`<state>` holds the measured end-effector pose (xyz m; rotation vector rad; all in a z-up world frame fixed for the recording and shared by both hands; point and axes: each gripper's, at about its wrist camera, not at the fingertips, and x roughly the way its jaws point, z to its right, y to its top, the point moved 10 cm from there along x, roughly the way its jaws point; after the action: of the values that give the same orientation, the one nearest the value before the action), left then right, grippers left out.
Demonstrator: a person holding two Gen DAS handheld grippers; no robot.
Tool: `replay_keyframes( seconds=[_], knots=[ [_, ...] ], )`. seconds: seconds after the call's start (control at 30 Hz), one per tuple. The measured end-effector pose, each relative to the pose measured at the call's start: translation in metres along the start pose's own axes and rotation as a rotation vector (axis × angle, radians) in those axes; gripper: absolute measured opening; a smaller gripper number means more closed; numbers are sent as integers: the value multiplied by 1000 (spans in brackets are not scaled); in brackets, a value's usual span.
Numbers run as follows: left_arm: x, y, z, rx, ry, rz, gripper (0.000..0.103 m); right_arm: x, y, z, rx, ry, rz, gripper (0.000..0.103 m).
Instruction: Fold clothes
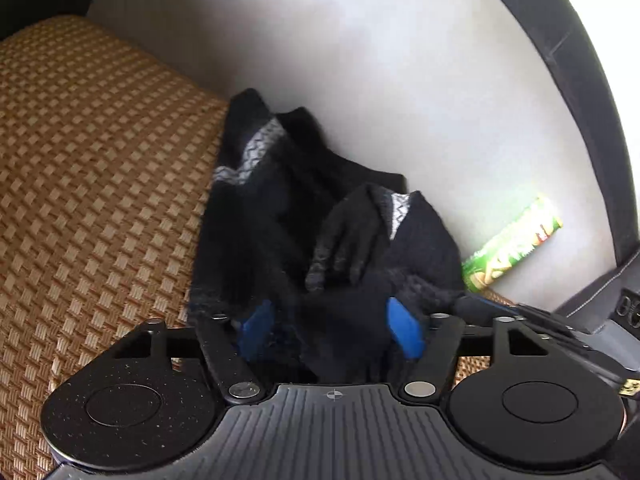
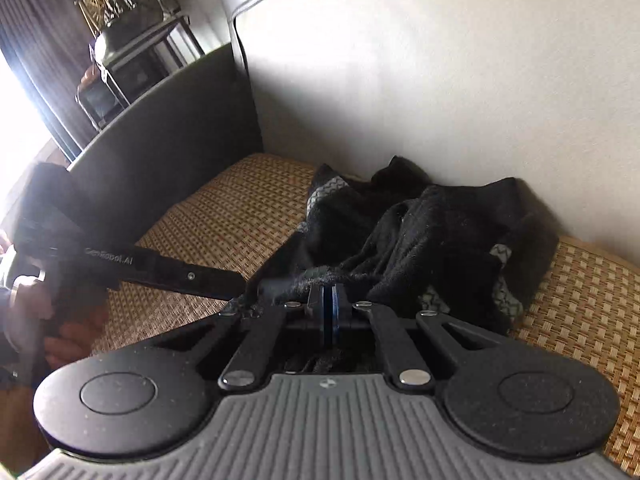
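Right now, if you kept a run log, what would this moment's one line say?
task: fold clothes | left tool: open around black sweater | right tool: shut on sweater edge | surface: woven mat

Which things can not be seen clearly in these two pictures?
- Left wrist view: the black garment is crumpled and dark, so its type is unclear.
- Same view: the green tube label is blurred, its lower end behind the garment.
- Right wrist view: cloth between the right claw pads is unclear.
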<state>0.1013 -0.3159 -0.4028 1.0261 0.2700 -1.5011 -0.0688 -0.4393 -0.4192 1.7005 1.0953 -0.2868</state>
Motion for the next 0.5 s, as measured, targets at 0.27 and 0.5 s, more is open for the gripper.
replay_keyframes(
  seconds=[0.27, 0.5],
  knots=[
    [-9, -29, 67, 601, 52, 35, 84, -11, 16, 3, 54, 4, 51, 6],
    [39, -41, 76, 708, 130, 7, 85, -14, 24, -15, 40, 51, 76, 6]
  ],
)
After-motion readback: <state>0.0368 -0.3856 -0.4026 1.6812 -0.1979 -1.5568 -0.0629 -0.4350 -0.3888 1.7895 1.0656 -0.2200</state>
